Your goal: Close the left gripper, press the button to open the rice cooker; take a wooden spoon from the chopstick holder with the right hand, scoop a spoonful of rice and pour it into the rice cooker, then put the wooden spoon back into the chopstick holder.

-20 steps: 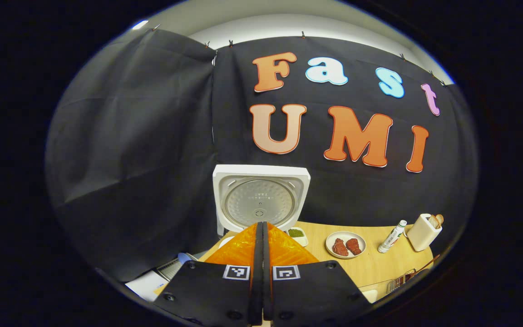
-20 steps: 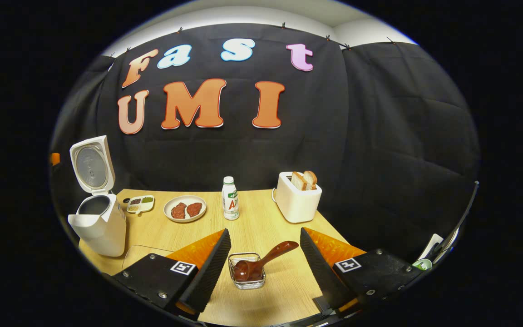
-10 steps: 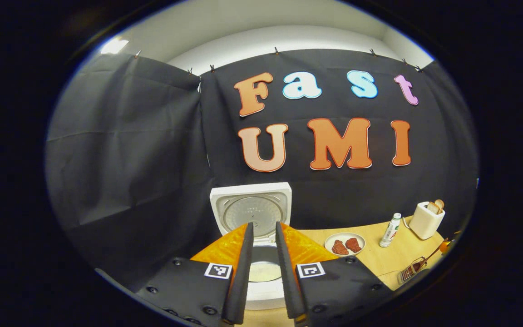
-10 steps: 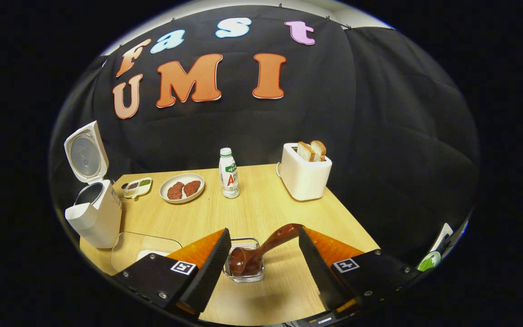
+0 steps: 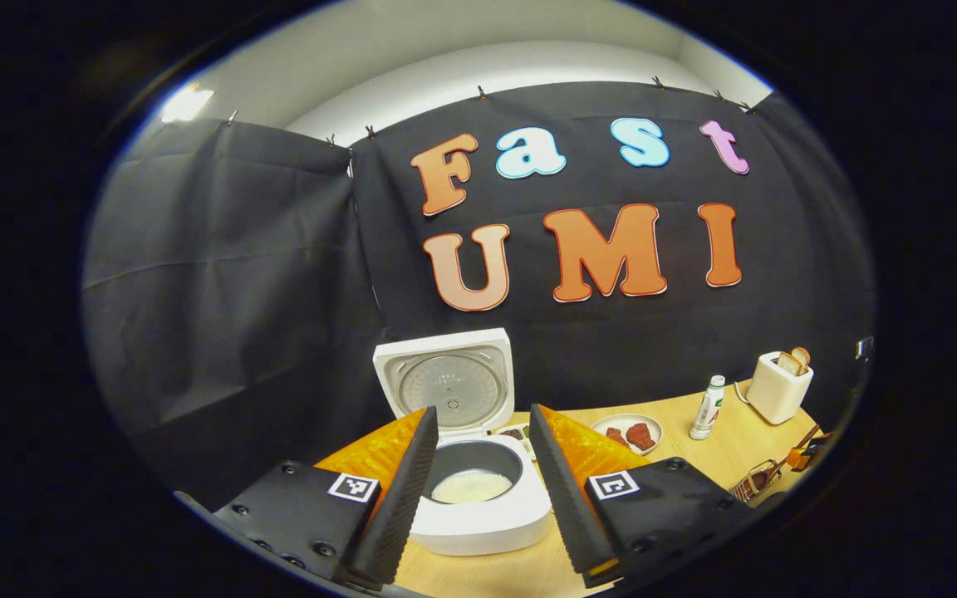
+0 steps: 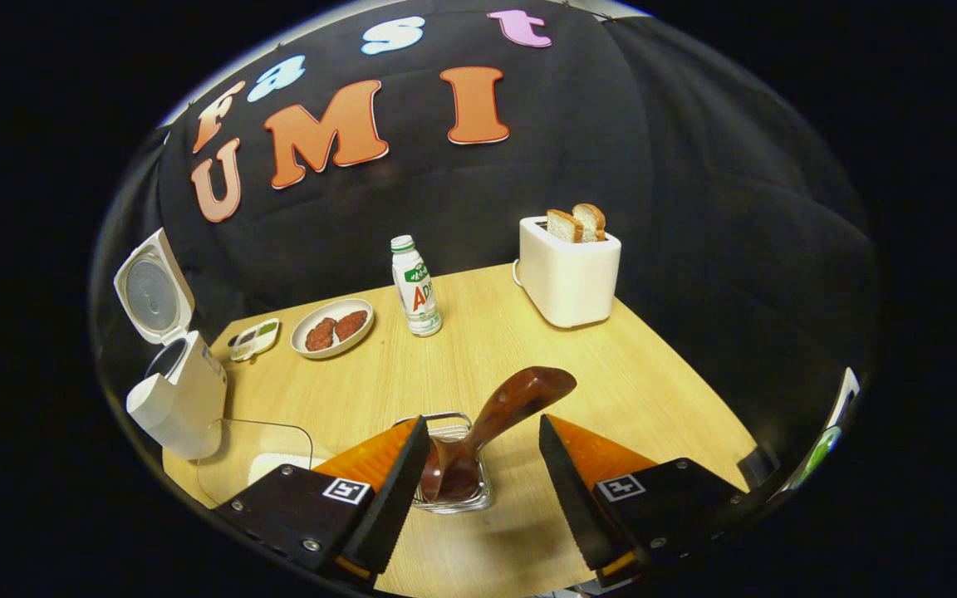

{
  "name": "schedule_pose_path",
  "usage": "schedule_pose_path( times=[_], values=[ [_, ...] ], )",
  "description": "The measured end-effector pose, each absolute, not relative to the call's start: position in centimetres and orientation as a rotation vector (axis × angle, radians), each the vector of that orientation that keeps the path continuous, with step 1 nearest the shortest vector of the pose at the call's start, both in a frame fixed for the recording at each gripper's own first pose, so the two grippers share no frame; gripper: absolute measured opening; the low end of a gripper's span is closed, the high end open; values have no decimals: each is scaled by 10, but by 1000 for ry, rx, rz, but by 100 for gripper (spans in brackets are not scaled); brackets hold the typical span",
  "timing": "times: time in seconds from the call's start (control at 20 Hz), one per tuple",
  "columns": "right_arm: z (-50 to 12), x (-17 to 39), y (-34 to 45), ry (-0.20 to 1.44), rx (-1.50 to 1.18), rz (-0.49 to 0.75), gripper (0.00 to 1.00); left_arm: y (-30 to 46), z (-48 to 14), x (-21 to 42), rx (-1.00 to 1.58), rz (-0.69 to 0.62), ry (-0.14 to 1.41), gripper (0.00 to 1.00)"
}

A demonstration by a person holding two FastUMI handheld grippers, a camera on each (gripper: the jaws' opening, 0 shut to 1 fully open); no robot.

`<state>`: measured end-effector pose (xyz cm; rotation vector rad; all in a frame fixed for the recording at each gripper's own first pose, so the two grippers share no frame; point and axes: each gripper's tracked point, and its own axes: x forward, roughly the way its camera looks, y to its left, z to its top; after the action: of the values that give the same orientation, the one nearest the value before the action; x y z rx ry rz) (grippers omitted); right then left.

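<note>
The white rice cooker point(image 5: 487, 519) stands with its lid point(image 5: 444, 382) raised, and a little white rice lies in its pot point(image 5: 470, 484). My left gripper point(image 5: 482, 410) is open just in front of it, one finger on each side of the pot, touching nothing. The dark wooden spoon point(image 6: 520, 394) leans in the wire chopstick holder point(image 6: 453, 490), bowl down and handle up to the right. My right gripper point(image 6: 482, 419) is open above the holder, with the spoon's stem between its fingers and untouched. The cooker point(image 6: 184, 394) sits at the table's left.
A clear container with rice point(image 6: 258, 453) lies beside the cooker. Across the wooden table point(image 6: 653, 390) stand a sauce dish point(image 6: 254, 339), a plate of meat point(image 6: 331, 326), a bottle point(image 6: 415, 286) and a toaster with bread point(image 6: 568, 270).
My left gripper went from shut to open and drew back from the cooker, bringing the pot into sight. My right gripper dropped closer over the spoon and holder, still open.
</note>
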<state>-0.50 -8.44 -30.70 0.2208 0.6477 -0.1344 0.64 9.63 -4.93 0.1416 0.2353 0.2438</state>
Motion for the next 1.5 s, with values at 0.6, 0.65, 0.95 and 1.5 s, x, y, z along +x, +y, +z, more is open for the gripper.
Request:
schedule_pose_path(
  times=[0.6,0.65,0.95,1.5],
  values=[
    [-342,21,-79,565,474,-46,30,33,-59,-12,215,220,314,73],
    [-342,22,-78,566,489,-45,25,26,-62,-13,221,209,323,73],
    [-341,29,-79,578,513,-66,11,-4,-80,2,212,119,349,73],
    [-242,28,-64,474,471,-107,11,27,-87,44,120,38,276,73]
  ],
)
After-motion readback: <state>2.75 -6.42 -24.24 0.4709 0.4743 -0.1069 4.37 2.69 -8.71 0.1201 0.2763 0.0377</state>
